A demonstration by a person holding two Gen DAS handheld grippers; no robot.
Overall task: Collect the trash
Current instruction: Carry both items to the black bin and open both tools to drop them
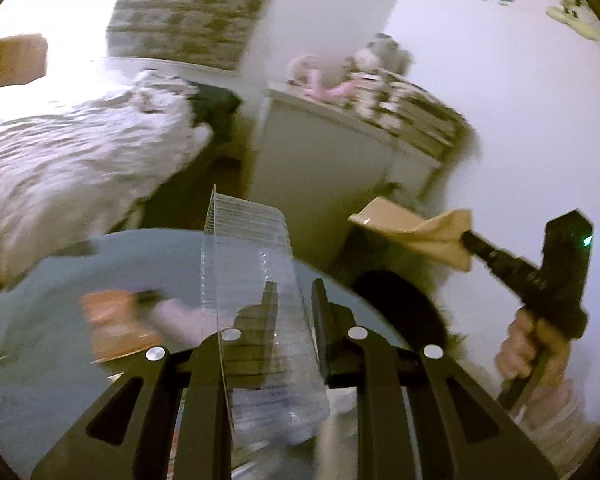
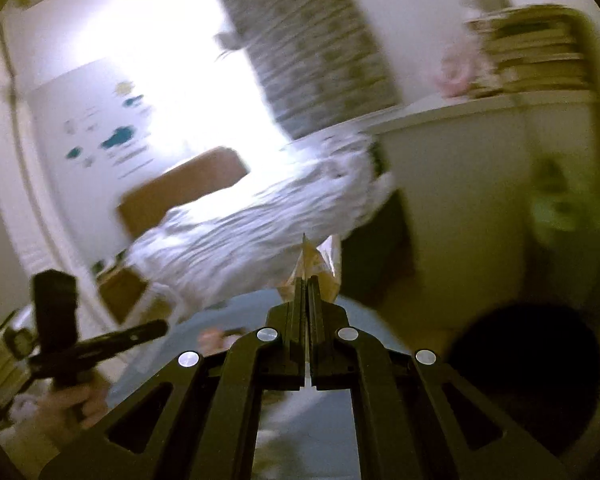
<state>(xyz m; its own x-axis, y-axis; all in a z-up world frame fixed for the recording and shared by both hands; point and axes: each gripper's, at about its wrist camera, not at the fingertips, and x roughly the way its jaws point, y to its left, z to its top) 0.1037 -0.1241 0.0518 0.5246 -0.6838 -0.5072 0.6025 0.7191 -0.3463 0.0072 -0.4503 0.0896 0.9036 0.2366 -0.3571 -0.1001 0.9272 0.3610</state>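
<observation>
Left gripper point(image 1: 294, 304) clamped on a clear ribbed plastic tray point(image 1: 256, 264) standing up between its jaws, right gripper point(image 2: 307, 292) pinched shut on a tan paper scrap point(image 2: 312, 258) jutting forward past the fingertips, no legible writing on either.

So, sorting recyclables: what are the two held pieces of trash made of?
The clear container in the left gripper looks like thin transparent ribbed plastic; you see through it. The tan piece in the right gripper looks like matte paper or thin card, creased where pinched.
</observation>
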